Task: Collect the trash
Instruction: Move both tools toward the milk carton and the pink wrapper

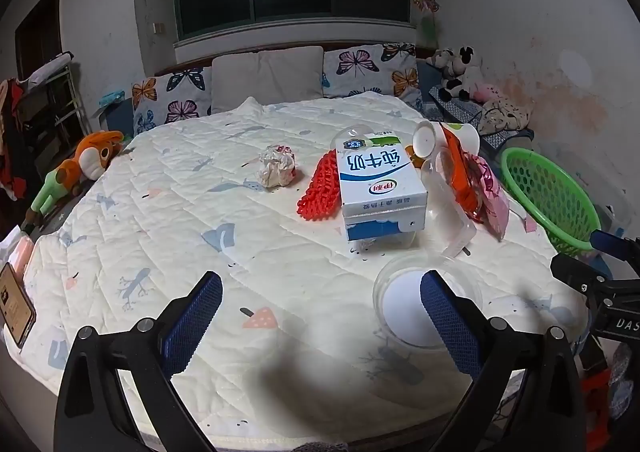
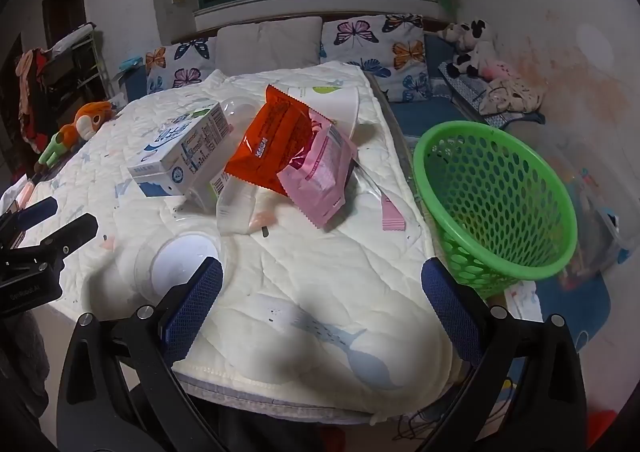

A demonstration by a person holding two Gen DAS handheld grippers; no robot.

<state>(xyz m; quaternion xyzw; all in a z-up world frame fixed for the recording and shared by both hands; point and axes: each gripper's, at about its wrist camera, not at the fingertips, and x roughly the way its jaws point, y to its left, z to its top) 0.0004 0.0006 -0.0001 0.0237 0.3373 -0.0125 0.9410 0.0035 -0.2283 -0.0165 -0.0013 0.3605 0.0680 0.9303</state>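
Left wrist view: the left gripper [image 1: 320, 316] is held wide apart, empty. A clear cup [image 1: 404, 308] is partly covered by its right finger. The milk carton [image 1: 378, 183] hides part of a red mesh [image 1: 320, 187].

Right wrist view: the right gripper [image 2: 322, 308] is spread wide, empty. The green basket [image 2: 496, 199] stands beside the bed [image 2: 320, 284], its base hidden. Orange wrapper [image 2: 276, 139] and pink wrapper [image 2: 324, 171] are overlapped.

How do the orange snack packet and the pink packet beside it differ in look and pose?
The orange snack packet is the larger of the two and lies partly on the milk carton; the pink packet is smaller, paler and overlaps the orange packet's right edge, nearer the green basket. Both are tilted, crimp-edged wrappers on the quilt.
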